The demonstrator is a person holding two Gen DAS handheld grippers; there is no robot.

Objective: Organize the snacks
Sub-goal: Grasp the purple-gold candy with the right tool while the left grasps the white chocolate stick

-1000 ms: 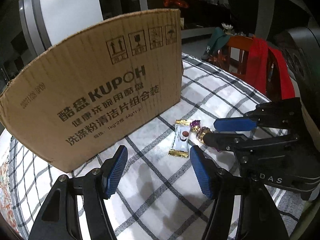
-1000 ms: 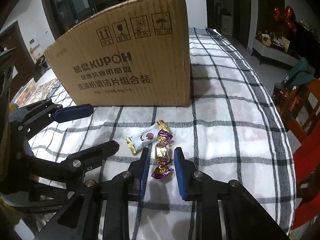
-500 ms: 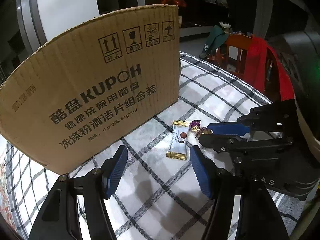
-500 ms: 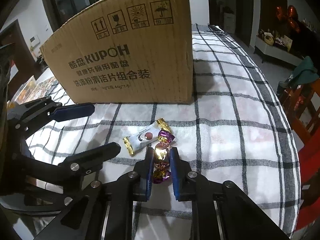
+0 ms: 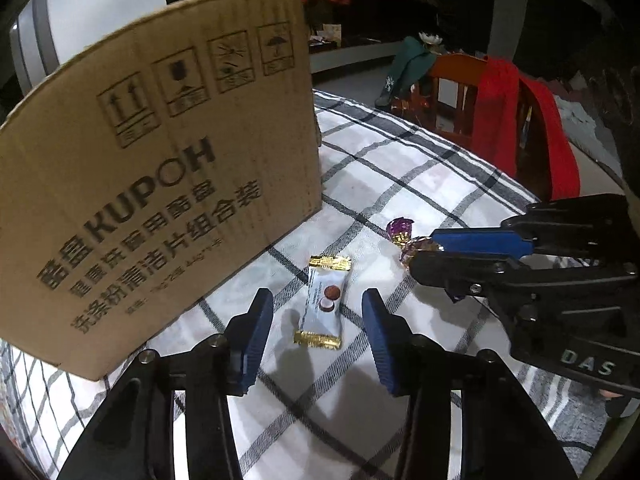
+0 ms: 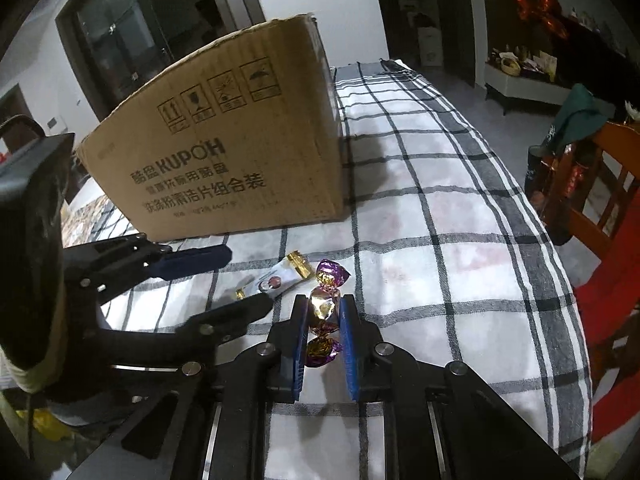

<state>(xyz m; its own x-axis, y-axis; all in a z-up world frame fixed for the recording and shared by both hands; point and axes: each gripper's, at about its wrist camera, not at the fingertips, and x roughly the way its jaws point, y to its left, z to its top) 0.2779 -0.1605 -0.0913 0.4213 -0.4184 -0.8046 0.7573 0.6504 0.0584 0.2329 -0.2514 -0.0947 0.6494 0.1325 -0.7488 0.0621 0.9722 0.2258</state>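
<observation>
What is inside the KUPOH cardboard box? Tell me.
Cannot tell: both views show only the cardboard box's printed outer wall, upright on the checked tablecloth. Its inside is hidden by that wall.

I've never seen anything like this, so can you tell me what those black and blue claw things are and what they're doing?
They are grippers, two-finger tongs a person holds, one in each hand. Each carries a camera looking along its fingers, so you get two pictures. In the left picture, the left gripper is open around a white snack bar lying on the checked tablecloth. In the right picture, the right gripper is pinching a gold and purple candy. A big cardboard box stands behind them.
</observation>
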